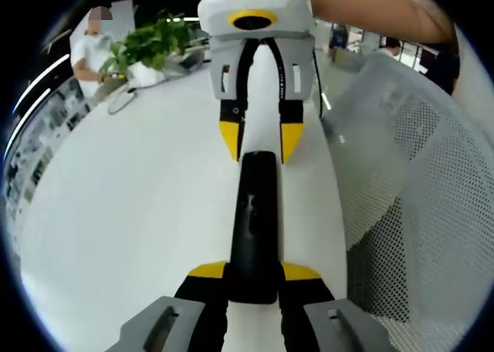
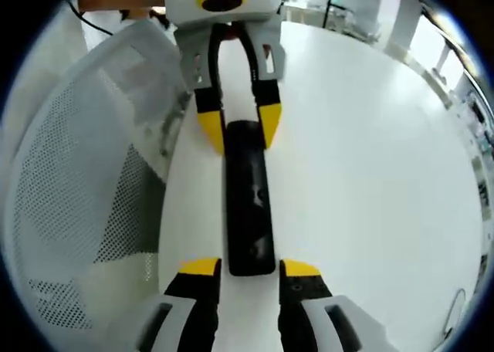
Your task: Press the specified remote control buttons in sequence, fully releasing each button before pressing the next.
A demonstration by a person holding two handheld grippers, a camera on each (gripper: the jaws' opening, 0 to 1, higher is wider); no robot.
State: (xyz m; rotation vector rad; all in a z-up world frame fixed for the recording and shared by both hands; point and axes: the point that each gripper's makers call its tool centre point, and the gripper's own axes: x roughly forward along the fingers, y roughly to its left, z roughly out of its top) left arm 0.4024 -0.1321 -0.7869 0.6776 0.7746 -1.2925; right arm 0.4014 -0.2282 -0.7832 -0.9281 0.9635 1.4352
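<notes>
One black remote point(image 1: 255, 228) lies on the white surface point(image 1: 139, 205); two claws flank it, left claw point(image 1: 255, 273) pinching one end, right claw point(image 2: 248, 269) spread at the other.

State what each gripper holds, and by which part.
Black remote: the left gripper clamps one end, and the right gripper brackets the other end; contact there is unclear.

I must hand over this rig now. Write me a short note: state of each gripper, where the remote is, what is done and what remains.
Left gripper: jaws astride the near end of the black remote, apparently clamping it.
Right gripper: jaws open, either side of the remote's other end; contact unclear.
The remote lies flat on the white table, between both grippers; a mesh chair stands beside.
Done: cannot tell whether any button was pressed.
Left: press the buttons in order, releasing each fully.
</notes>
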